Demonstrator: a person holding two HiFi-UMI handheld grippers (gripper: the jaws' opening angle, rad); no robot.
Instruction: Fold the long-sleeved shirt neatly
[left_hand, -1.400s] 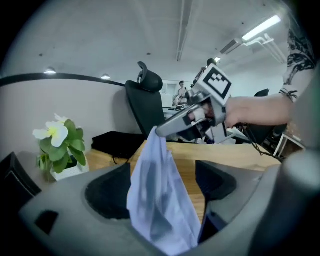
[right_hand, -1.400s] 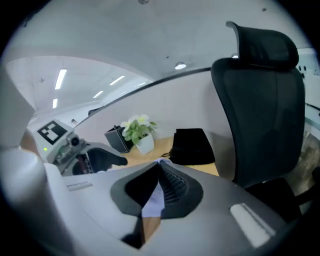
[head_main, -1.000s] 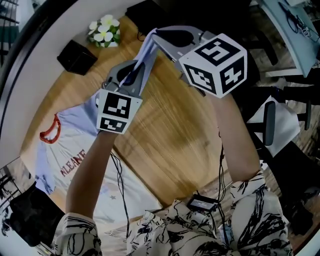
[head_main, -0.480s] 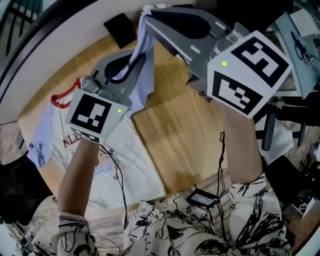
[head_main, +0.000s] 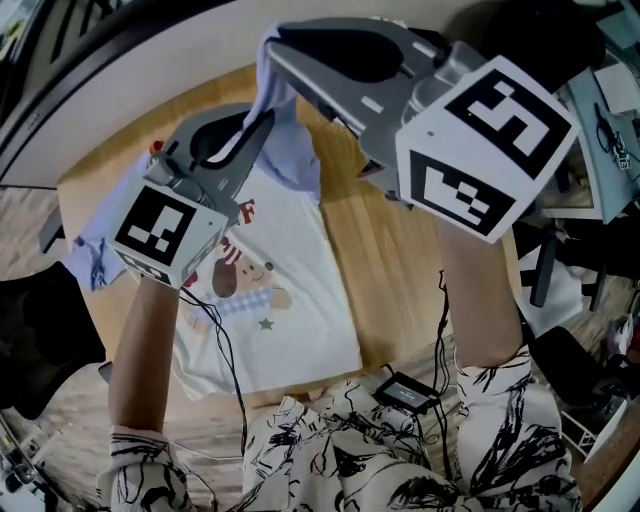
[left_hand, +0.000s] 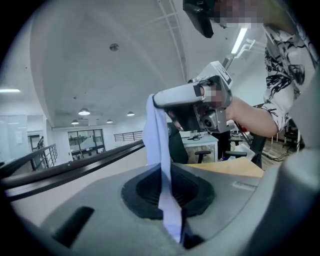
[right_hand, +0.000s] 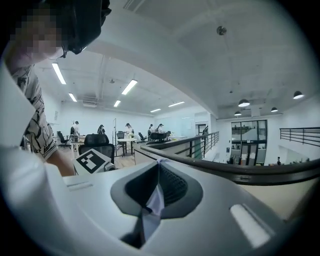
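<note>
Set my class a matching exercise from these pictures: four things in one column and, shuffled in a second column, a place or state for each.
Things
1. grey right claw
2. brown bear print
3. light wooden table
4. white and pale-blue long-sleeved shirt

Places or states
A. bare wood showing to the right of the garment
B. one part lifted, the rest lying spread out
C. shut on a pale-blue fold
D. face up on the white front

Pairs: 1-C, 2-D, 3-A, 4-B
</note>
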